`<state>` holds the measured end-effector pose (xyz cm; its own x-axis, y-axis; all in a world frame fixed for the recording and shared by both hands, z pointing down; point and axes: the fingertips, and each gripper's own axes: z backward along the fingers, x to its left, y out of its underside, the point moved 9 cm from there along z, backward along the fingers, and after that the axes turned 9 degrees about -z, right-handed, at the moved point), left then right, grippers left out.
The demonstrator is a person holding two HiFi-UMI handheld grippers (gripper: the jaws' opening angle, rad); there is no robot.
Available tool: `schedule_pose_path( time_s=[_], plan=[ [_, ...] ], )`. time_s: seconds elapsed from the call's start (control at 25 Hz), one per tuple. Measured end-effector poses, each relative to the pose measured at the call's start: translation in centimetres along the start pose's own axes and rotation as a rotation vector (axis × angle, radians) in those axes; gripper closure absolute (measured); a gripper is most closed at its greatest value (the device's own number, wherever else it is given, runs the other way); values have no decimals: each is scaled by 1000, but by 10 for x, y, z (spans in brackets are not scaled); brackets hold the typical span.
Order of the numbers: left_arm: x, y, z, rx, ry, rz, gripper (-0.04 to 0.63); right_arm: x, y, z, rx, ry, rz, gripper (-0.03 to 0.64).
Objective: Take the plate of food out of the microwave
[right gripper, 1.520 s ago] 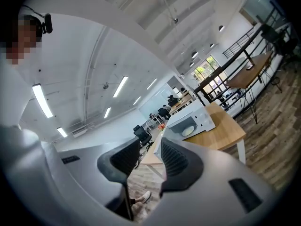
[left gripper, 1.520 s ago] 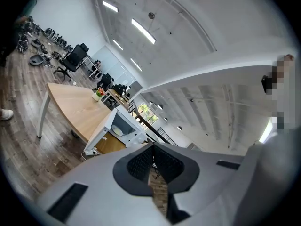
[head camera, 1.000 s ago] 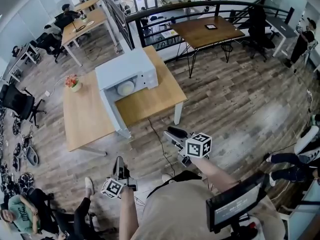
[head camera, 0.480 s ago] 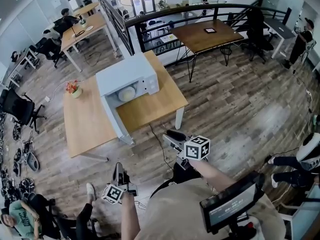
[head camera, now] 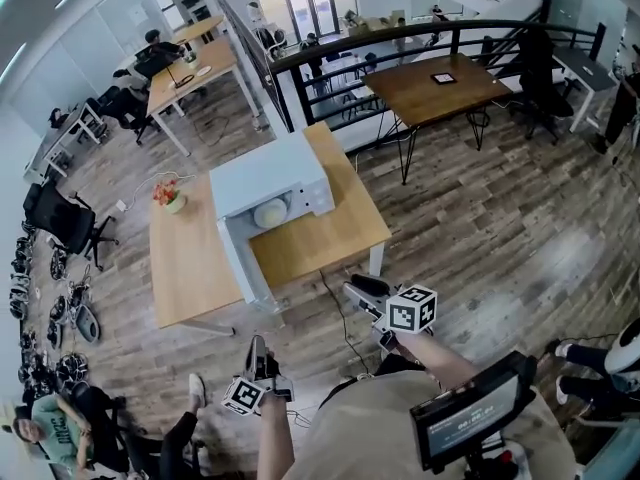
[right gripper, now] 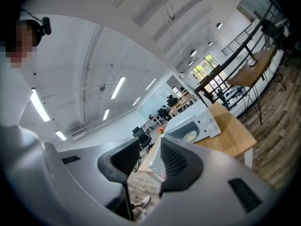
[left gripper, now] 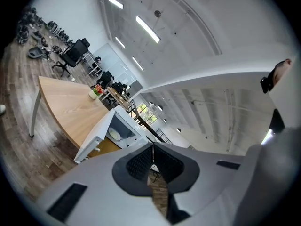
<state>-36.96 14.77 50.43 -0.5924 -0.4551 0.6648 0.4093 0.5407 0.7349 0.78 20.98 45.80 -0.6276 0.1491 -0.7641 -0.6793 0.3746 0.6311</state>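
Table (head camera: 318, 236): light wood top, standing on the plank floor, well ahead of both grippers
Microwave (head camera: 268, 171): white, on the table, its cavity facing the person
Door (head camera: 232, 260): swung wide open to the left of the cavity
Right gripper (head camera: 358, 290): over the floor short of the table, jaws slightly apart, nothing between them
Left gripper (head camera: 258, 346): closer to the person, jaws pressed together, empty
Plate of food (head camera: 270, 212): inside the microwave cavity, well apart from both grippers
Flower pot (head camera: 172, 198): on the table, left of the microwave

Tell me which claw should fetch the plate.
Right, probably: the right claw is open and nearer the plate; the left claw is shut, with the open door in its way.
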Motion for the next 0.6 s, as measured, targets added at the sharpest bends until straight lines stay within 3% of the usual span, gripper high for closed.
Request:
schedule_pose_path(
  time_s=[0.24,0.4,0.6],
  plan=[
    [-31,9,-30,8,-26,-26,589,-37,-27,17,3,3,-57,474],
    [-49,20,-42,-21,-15,-44,589,-59,-41,30,19,3,-50,474],
    [-62,53,-55,-54,-24,-6,589,-79,-62,45,32,-17,0,475]
  ],
)
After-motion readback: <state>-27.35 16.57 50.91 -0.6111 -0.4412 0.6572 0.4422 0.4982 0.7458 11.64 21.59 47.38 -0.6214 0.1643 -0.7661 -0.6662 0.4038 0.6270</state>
